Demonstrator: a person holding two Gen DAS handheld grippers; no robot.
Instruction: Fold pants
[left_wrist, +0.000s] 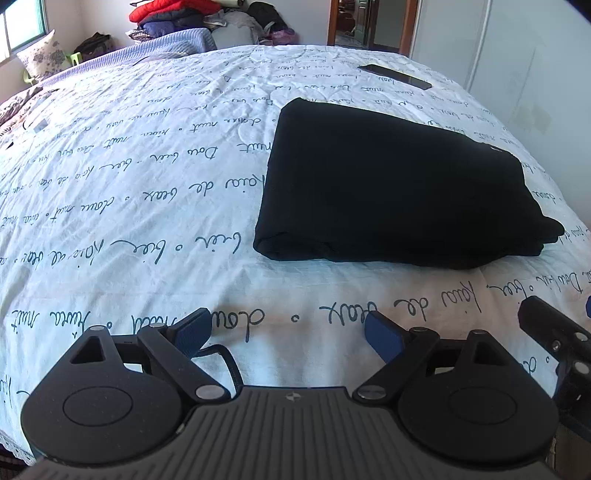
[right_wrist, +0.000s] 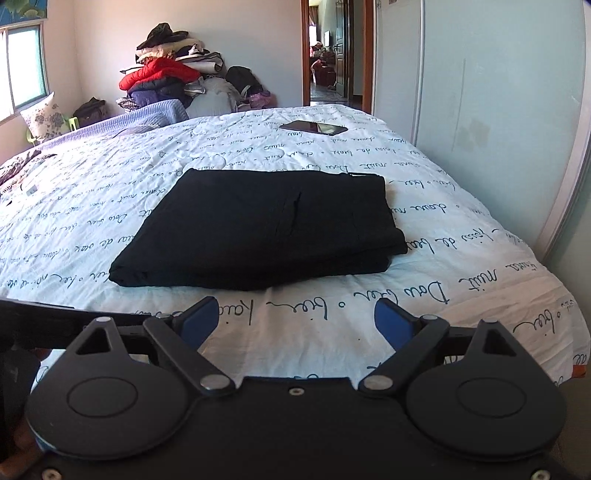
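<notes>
The black pants (left_wrist: 399, 184) lie folded into a thick rectangular bundle on the bed (left_wrist: 129, 192), which is covered by a white sheet printed with dark cursive script. In the left wrist view the bundle fills the centre right of the frame; in the right wrist view the pants (right_wrist: 258, 229) sit at the centre, with layered edges showing along the lower right corner of the stack and a pocket seam running down its top face.

The left gripper (left_wrist: 288, 332) hangs at the bottom centre of its frame, its 2 blue-padded fingers (left_wrist: 192, 332) spread wide apart with only bare sheet between them. It is near the bundle's near edge but clear of it. The right gripper (right_wrist: 295, 321) sits likewise at the bottom centre of its own frame, its fingers (right_wrist: 391, 321) also wide apart, gripping nothing and short of the pants. Part of the right gripper's black frame shows at the lower right edge of the left wrist view.

A dark phone (right_wrist: 314, 128) lies flat on the sheet beyond the pants, toward the upper centre right of the frame. A pile of clothes (right_wrist: 166, 74) with a red jacket stands at the upper left against the wall, and a flowered pillow (right_wrist: 44, 114) rests near the window at the far left. An open doorway (right_wrist: 328, 51) is at the upper centre.
</notes>
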